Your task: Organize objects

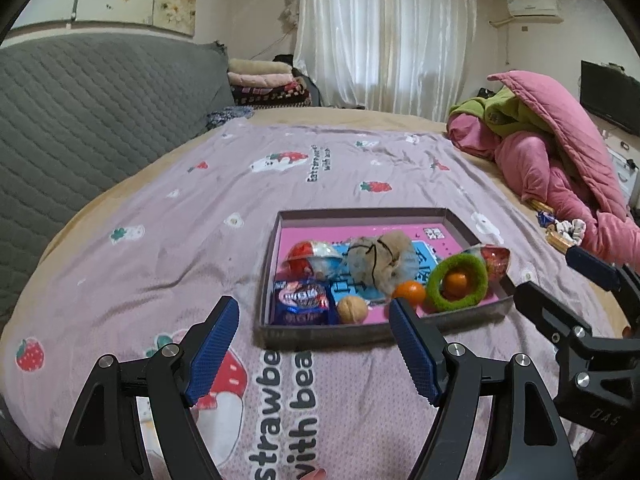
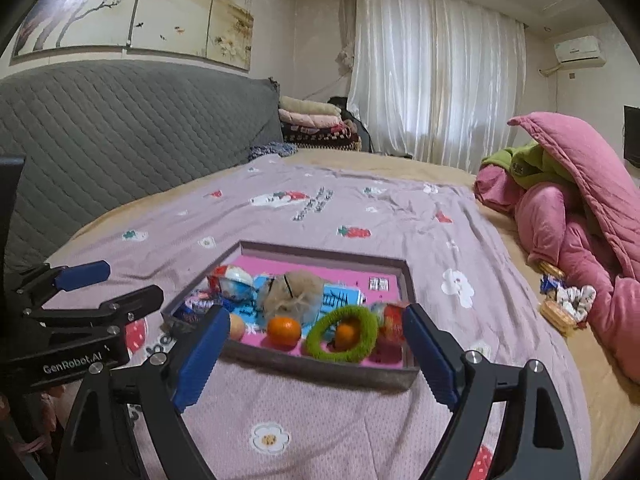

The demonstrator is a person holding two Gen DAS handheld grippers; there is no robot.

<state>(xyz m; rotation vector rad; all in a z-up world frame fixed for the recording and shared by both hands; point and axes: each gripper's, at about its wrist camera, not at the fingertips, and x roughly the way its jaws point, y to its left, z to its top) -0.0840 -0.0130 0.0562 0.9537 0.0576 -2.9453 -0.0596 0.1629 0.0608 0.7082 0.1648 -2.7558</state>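
- The worry, as I judged it: the tray [image 2: 320, 368] sat on a soft bed [image 2: 400, 208], so a nudge on its near edge could tip the loose orange [image 2: 284, 331].
- Leftover things lay by the bed's right edge [image 2: 568, 304], easy to miss.
- My left tool [image 1: 312, 336] and right tool [image 2: 316, 356] hovered before the tray's near edge, both spread wide, gripping nothing.

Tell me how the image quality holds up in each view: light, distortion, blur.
Left wrist view: strong fisheye bend, dark corners, the backlit curtain washes out bright, and the tray stays sharp. Right wrist view: same barrel curve bowing the bed, soft even light with faint shadows, and slight blur on the green ring.
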